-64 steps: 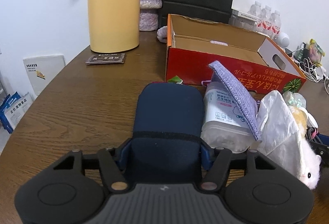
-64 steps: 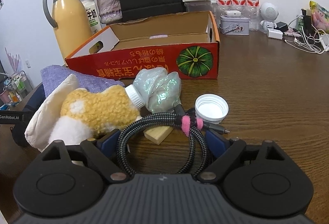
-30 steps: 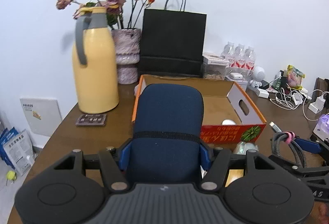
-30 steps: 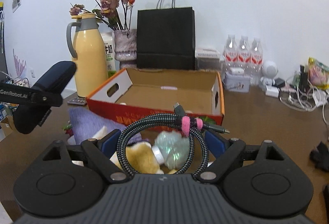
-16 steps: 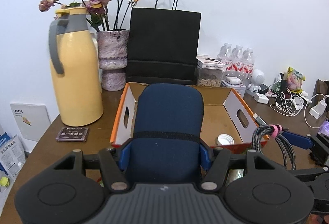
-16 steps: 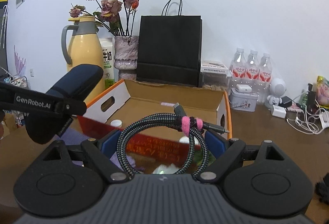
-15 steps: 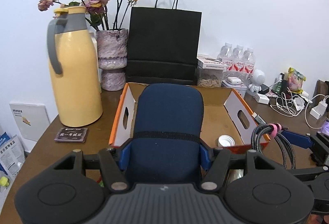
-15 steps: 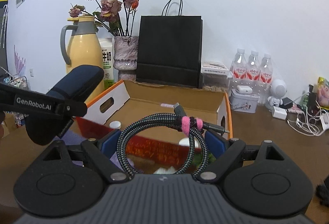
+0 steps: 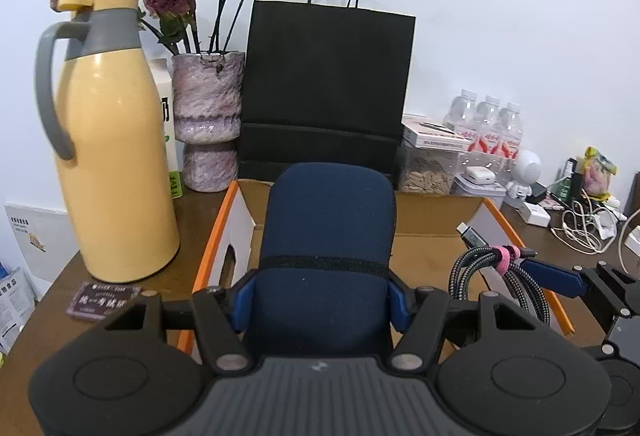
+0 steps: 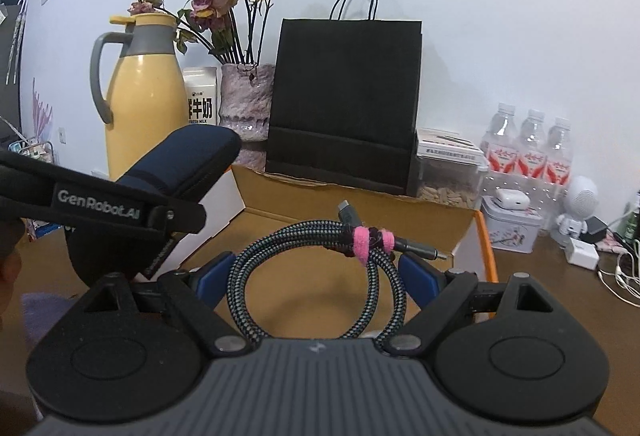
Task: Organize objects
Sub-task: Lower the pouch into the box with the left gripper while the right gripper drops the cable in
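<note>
**Both loads carried up from the table and over the box**

Two seconds back I had the left gripper low on the table among the clutter, with the navy case; the case now hangs over the open cardboard box. My right gripper has likewise lifted the coiled cable off the tabletop and brought it above the box. The two grippers have drawn closer side by side, and the box fills more of each view.

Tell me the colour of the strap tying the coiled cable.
Pink strap, clearest in the right wrist view.
</note>
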A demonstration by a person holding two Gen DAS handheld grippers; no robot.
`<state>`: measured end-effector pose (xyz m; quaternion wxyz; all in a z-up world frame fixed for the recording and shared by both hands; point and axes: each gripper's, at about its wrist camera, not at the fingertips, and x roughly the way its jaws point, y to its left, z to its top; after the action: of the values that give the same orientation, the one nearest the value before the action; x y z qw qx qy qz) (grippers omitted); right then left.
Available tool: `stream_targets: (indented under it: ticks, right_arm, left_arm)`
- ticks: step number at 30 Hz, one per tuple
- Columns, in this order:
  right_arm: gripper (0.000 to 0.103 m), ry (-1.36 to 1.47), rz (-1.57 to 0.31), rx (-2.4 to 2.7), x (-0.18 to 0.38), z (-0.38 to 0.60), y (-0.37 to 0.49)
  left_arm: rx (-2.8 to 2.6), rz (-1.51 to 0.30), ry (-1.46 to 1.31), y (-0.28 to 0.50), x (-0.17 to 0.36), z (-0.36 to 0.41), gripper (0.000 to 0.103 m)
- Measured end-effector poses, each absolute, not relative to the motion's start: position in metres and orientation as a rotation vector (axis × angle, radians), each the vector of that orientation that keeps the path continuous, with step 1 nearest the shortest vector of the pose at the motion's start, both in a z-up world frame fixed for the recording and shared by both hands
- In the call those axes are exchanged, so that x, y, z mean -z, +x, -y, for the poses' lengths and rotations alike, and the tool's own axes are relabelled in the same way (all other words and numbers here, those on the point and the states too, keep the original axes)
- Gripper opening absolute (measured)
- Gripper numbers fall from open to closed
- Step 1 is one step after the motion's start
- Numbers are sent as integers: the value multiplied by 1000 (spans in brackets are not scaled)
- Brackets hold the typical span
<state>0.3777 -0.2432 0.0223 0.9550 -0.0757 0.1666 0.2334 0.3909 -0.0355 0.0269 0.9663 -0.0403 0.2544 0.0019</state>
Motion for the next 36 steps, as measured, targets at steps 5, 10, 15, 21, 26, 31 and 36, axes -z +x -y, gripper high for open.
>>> stream_targets:
  ticks: [5, 10, 15, 21, 26, 31, 36]
  right_arm:
    - [89, -169, -326, -456, -21, 239, 398]
    - [89, -181, -329, -447, -20, 234, 413]
    - [89, -191, -339, -436, -16, 230, 424]
    - [89, -219, -359, -436, -11, 224, 430]
    - [100, -229, -387, -435, -8, 223, 431]
    - [103, -232, -395, -427, -7, 222, 432]
    - [103, -229, -389, -427, -8, 222, 431]
  left_arm:
    - [-19, -516, -63, 417, -25, 37, 62]
    - [-28, -536, -38, 438, -18, 39, 62]
    - [-26, -549, -13, 452, -11, 42, 62]
    - [-27, -573, -4, 460, -5, 43, 62]
    - [-24, -596, -13, 460, -3, 42, 74]
    - [-33, -545, 4, 452, -8, 45, 103]
    - [-27, -557, 14, 453, -8, 47, 103]
